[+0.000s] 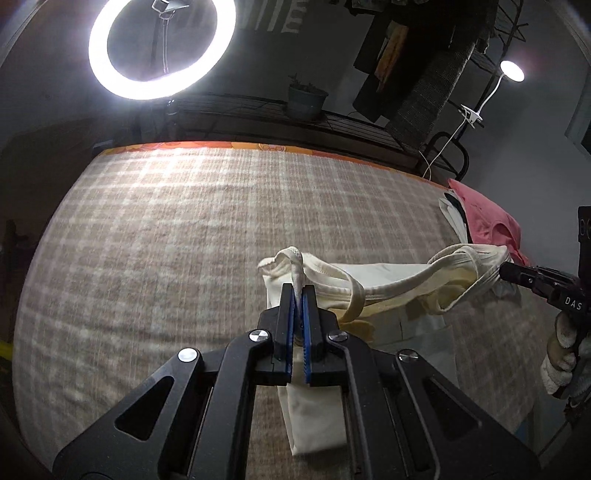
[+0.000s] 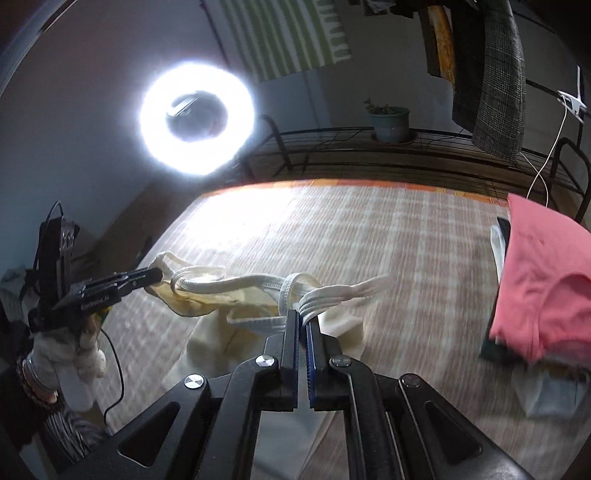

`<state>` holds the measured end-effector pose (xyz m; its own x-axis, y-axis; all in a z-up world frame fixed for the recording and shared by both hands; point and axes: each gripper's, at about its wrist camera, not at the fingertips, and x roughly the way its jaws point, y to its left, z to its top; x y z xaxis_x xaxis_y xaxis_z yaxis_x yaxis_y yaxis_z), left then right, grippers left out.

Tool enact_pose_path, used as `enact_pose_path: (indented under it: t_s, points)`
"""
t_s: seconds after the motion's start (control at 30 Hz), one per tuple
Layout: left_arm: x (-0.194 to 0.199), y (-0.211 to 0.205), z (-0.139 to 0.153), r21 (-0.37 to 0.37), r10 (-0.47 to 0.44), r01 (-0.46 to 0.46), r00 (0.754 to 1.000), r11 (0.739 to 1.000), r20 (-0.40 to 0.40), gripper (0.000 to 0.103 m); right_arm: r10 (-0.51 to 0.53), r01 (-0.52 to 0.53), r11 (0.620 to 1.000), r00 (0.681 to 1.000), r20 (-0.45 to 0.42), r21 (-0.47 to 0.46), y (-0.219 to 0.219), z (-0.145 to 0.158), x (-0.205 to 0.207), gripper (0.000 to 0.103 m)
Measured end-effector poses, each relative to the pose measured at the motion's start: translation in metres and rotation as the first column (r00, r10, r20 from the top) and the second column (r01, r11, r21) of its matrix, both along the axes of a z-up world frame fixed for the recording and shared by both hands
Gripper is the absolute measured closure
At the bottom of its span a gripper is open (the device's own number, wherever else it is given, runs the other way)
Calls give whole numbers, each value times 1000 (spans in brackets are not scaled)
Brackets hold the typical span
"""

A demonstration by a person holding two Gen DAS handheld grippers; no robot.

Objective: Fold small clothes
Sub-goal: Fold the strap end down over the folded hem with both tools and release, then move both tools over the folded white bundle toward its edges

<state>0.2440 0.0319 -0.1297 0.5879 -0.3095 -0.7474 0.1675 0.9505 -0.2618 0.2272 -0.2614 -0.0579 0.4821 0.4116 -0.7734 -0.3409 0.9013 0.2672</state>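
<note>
Above the checked bed (image 1: 166, 229), we tilt both tools downward: left hand-held gripper (image 1: 298, 291) and right hand-held gripper (image 2: 303, 317) each pinch a strap of the cream garment (image 1: 388, 288), stretched between them.

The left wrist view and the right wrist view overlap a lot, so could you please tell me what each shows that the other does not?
Only the left wrist view shows the lit round clip lamp.

Only the right wrist view shows the green striped cloth hanging on the wall.

Both show the cream garment stretched between the left tool and the right tool, each shut on a strap, plus the ring light, potted plant and pink garment.
</note>
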Motion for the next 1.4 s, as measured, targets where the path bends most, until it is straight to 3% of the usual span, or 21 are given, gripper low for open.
enact_pose_path:
  t_s: [0.23, 0.43, 0.57, 0.7, 0.8, 0.97, 1.07, 1.2, 1.4]
  points:
    - [-47, 5, -42, 17, 17, -15, 997, 1000, -78, 102, 7, -8, 999, 1000, -19, -42, 4, -33, -61, 103]
    - [-70, 0, -57, 61, 1, 7, 992, 998, -123, 101, 17, -20, 993, 999, -29, -112, 5, -56, -92, 102]
    - [-84, 5, -53, 101, -28, 43, 988, 994, -151, 101, 8, -19, 990, 997, -79, -139, -2, -61, -104, 85]
    - [-98, 17, -29, 88, -44, 55, 991, 995, -123, 101, -14, 8, 996, 998, -66, -93, -14, -42, -108, 83]
    - [-93, 12, -6, 97, -66, 73, 995, 993, -71, 101, 5, -7, 998, 1000, -30, -68, -4, -24, -101, 82]
    - [-52, -12, 5, 134, -104, 109, 994, 985, -44, 101, 51, -55, 996, 997, -66, -68, 30, -24, -59, 82]
    - [-25, -28, -4, 128, -128, 138, 988, 982, -87, 101, 85, -94, 993, 990, -115, -67, 50, -37, -38, 82]
    - [-2, -48, -27, 187, -178, 207, 971, 960, -159, 101, 97, -118, 986, 979, -178, -116, 62, -59, -20, 82]
    - [-24, -38, -61, 129, -216, 261, 934, 957, -286, 101, 139, -175, 976, 959, -245, -131, 46, -75, -40, 82]
